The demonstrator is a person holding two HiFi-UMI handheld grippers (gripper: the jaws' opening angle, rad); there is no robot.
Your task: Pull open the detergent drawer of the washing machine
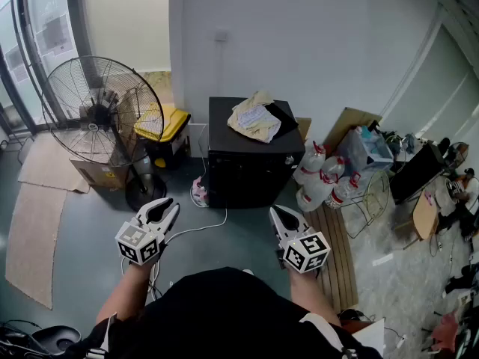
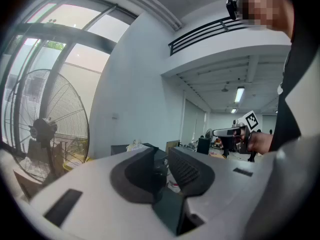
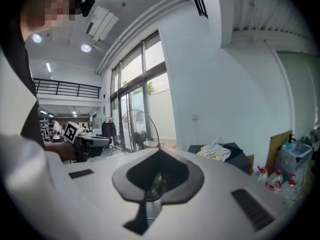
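1. I am holding my left gripper (image 1: 166,209) and right gripper (image 1: 278,215) low in the frame, with each pair of fingers pressed together on nothing.
2. The washing machine (image 1: 251,172), probably the black cabinet at centre frame with cloths (image 1: 254,118) on top, is standing well apart from me.
3. I am judging the approach as barely begun, and I cannot make out the detergent drawer from here.
4. Next I am needing to close in, find the drawer front, spread one pair of fingers and catch its edge.
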